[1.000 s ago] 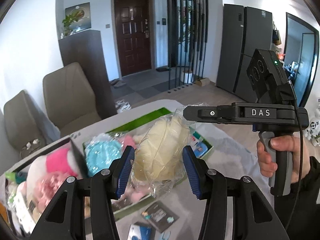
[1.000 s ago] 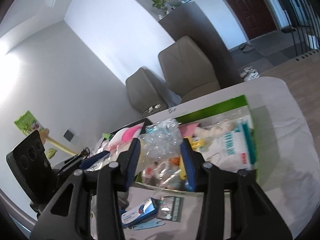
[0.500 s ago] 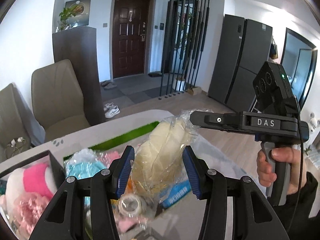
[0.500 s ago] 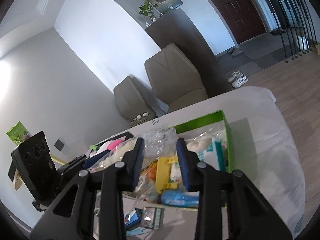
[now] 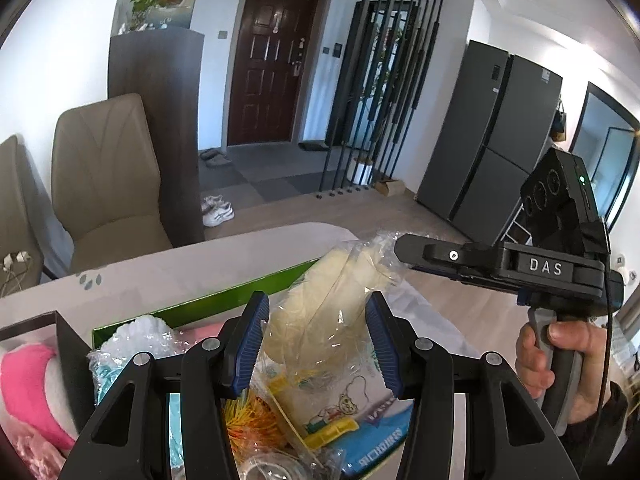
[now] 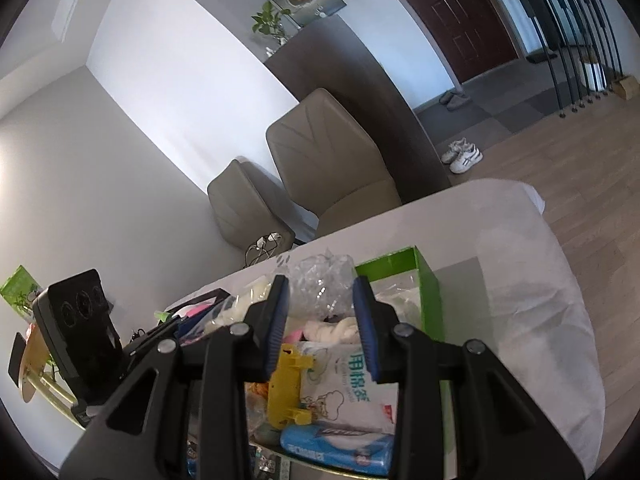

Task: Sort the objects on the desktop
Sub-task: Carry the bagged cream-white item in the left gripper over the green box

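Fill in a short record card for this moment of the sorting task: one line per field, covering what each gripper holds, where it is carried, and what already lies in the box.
left gripper: shut on cream item in clear bag
right gripper: shut on crinkled clear bag
position: both bags are above the green box
box contents: tissue pack, yellow plastic piece, blue packet
beside the box: black box with pink plush
surface: table with pale cloth

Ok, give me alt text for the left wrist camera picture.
The left gripper holds a cream feather in a clear bag above a green box full of packets. To the right, a hand holds the right gripper at the bag's top.
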`<state>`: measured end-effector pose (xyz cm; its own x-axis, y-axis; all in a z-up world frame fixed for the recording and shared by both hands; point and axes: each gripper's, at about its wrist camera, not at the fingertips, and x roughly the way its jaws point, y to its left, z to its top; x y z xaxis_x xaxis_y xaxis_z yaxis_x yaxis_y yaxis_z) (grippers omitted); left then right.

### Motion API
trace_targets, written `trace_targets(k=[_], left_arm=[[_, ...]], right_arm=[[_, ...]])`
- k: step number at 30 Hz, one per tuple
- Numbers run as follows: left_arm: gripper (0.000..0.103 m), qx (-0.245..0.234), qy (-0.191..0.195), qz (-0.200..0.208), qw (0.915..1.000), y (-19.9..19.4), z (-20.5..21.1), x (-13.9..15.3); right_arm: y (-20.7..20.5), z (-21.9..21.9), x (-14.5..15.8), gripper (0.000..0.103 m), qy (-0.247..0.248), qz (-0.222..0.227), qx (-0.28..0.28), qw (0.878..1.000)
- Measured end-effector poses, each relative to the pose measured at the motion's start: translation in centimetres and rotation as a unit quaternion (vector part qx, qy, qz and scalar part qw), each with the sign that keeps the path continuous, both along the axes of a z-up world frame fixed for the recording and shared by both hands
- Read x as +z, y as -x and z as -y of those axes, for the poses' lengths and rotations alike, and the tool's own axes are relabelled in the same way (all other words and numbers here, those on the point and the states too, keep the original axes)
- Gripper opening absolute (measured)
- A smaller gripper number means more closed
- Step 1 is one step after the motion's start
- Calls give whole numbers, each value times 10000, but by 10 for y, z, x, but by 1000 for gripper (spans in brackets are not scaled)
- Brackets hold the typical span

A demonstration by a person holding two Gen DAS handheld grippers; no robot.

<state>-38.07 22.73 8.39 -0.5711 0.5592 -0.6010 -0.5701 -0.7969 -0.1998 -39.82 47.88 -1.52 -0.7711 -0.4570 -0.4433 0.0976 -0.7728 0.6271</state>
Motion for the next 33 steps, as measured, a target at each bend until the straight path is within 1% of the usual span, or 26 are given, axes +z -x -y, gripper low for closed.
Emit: trace_targets(k=[5,8,11,13,18,21,25,29,31,33], left_arm=[[51,36,-28,76,10000,5,1,-6],[51,140,-35,95,9999,9,3,-8],[51,358,51,117,9993,14,3,-15],[51,373,73,167,9991,16,2,-19],[51,419,255,145,9987,18,-9,-28],[51,514,293,198,9981,22,-9,-35],[51,751,334,241,9963,26,-6,-40],[51,1003,307,135,9944,26,-1,-38],[51,1177,341,168,9923,29,2,-39],[51,1212,352,248,9917,35,1,-43]], right_arm=[[5,0,-6,33,-58,75,-36,9999],[6,1,-9,33,-73,111,-50,9999],[8,2,-10,33,-55,121,-21,9999],[9,5,-12,31,-37,119,25,9999],[16,9,-20,31,-103,249,43,9996],[17,9,-25,31,-92,300,18,9995],[20,12,-29,31,-95,347,23,9994],[21,15,-32,31,-118,359,29,9993],[21,16,-32,32,-128,353,15,9993],[21,17,-32,32,-121,349,11,9993]])
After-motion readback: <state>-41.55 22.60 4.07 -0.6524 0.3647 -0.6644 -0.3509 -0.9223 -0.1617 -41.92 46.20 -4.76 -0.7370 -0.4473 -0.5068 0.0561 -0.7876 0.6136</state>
